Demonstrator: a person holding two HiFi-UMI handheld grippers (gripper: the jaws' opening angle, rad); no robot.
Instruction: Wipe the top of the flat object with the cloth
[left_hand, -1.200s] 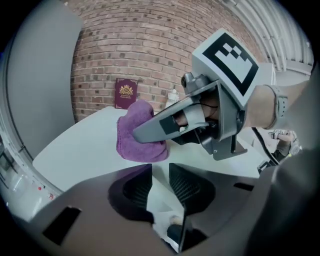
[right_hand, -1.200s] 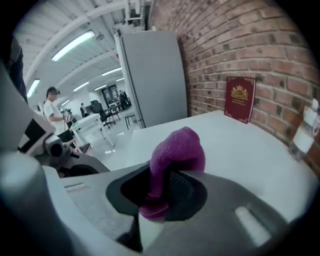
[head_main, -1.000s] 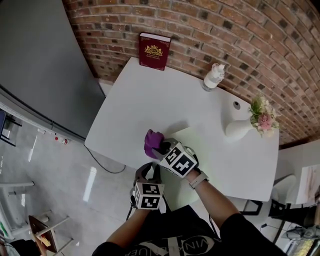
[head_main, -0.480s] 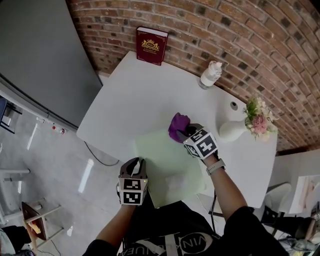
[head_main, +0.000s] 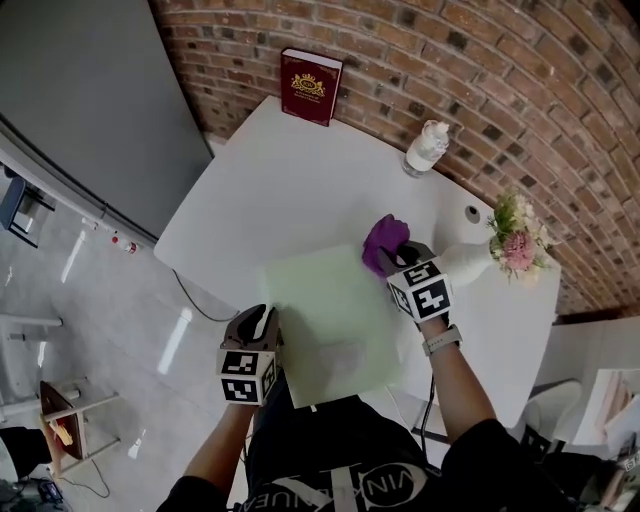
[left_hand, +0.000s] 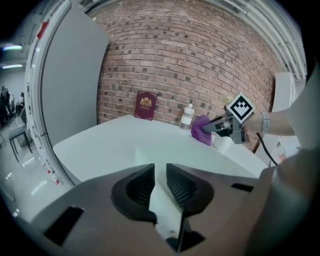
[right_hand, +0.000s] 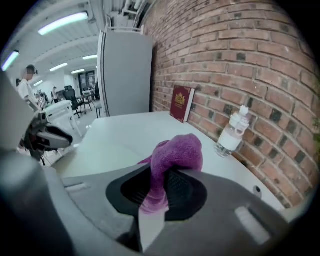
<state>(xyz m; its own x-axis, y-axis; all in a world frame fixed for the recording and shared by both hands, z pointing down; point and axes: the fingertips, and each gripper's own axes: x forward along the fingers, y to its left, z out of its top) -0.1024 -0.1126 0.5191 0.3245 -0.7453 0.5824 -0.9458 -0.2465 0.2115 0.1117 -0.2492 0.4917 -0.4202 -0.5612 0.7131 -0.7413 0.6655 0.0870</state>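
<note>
Both claws are pinching: my left claw (left_hand: 159, 175) clamps the near edge of the pale mat (head_main: 325, 320), and my right claw (right_hand: 165, 189) holds the purple cloth (right_hand: 178, 151) at its far corner. A wide sweep could knock the vase (head_main: 468, 262) just beside my right claw, or drag the mat out of my left.

Vase (head_main: 468, 263) just beside cloth (head_main: 385, 240)

The person wears a black short-sleeved top (head_main: 300, 455) with white lettering and seemingly a pale-strapped watch (head_main: 440, 341); the grey left gripper (head_main: 262, 314) and right gripper (head_main: 392, 258) bear black-and-white marker cubes.
</note>
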